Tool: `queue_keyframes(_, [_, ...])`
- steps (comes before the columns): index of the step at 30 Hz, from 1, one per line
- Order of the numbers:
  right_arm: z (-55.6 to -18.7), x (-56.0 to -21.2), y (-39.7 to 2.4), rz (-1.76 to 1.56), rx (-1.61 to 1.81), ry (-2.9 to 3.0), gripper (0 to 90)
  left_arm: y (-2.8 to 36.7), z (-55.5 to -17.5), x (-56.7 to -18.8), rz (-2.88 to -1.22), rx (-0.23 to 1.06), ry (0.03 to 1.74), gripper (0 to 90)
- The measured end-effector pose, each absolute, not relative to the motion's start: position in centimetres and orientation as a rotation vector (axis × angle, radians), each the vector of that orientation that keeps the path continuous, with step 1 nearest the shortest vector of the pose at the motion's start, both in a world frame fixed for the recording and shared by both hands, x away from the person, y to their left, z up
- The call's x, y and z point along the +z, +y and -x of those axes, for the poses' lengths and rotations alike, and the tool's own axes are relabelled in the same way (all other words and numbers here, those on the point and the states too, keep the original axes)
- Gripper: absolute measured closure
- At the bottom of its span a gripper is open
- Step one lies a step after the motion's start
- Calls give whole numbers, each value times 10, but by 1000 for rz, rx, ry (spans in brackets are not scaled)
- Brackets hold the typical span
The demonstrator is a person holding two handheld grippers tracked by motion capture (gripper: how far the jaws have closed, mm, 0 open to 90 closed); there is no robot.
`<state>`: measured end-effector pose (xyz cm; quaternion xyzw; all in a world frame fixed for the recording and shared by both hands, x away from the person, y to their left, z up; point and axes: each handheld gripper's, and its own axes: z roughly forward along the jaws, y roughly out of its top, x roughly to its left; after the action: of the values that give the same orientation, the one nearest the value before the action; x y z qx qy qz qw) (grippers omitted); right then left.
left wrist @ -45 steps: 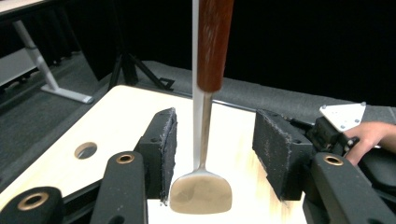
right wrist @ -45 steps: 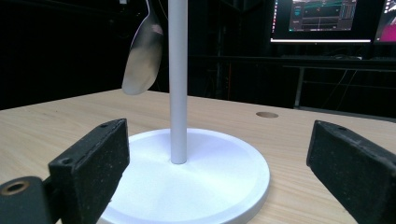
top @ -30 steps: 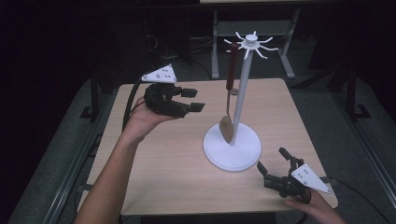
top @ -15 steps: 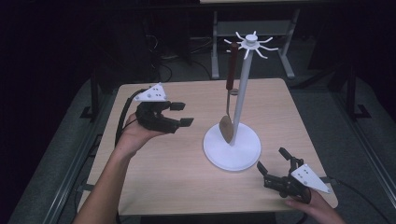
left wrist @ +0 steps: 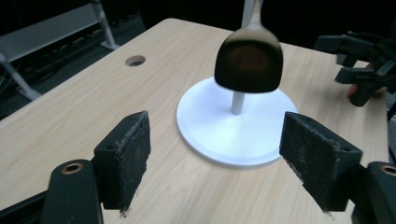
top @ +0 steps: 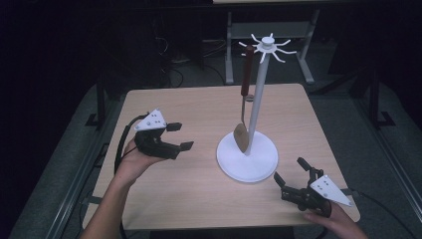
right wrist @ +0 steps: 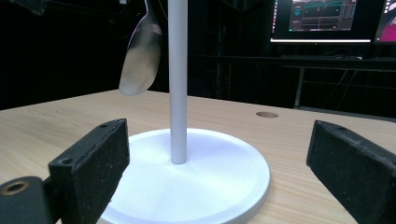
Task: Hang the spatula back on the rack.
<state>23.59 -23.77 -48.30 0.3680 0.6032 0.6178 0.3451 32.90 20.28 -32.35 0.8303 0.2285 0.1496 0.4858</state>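
Note:
A white hanging stand [top: 255,104] rises from a round base [top: 259,167] right of the table's middle. From one of its top hooks hangs a spatula [top: 242,135] with a dark red handle, its blade just above the base. My left gripper [top: 180,136] hovers low over the table left of the stand, aimed at it. Its jaws have just been opening and stand wide, nothing between them. In the left gripper view the blade [left wrist: 249,63] hangs beyond the pads [left wrist: 133,154]. My right gripper [top: 290,170] sits open at the front right corner, facing the pole [right wrist: 177,79].
The wooden table [top: 199,199] has a cable hole [top: 249,98] behind the stand. A metal frame [top: 268,30] stands on the dark floor beyond the far edge. Lit monitors [right wrist: 322,18] glow in the background of the right gripper view.
The left hand has come down and toward the near left side of the table, and its jaws stand wider. The right gripper, the stand and the spatula have stayed put.

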Motion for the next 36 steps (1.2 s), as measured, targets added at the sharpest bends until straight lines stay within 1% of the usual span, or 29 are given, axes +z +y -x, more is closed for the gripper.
queue_keyframes(3, [-236,-483,-238,-954,1604,1566,55,209,-325,-331,-2012,370,572,232])
queue_keyframes(7, [-236,-483,-238,-953,1603,1566,55,216,-320,-344,-2011,399,603,199])
queue_keyframes(13, [-236,-483,-238,-955,1604,1566,55,228,-310,-365,-2000,401,662,161])
queue_keyframes(29, [-236,-483,-238,-956,1605,1566,55,254,-289,-422,-2029,427,786,159])
queue_keyframes(31, [-236,-483,-238,-956,1605,1565,55,258,-287,-428,-2022,415,807,159])
queue_keyframes(34, [-236,-483,-238,-956,1605,1565,55,262,-284,-437,-2053,432,825,159])
queue_keyframes(36, [-236,-483,-238,-956,1606,1564,55,265,-283,-441,-2057,418,848,159])
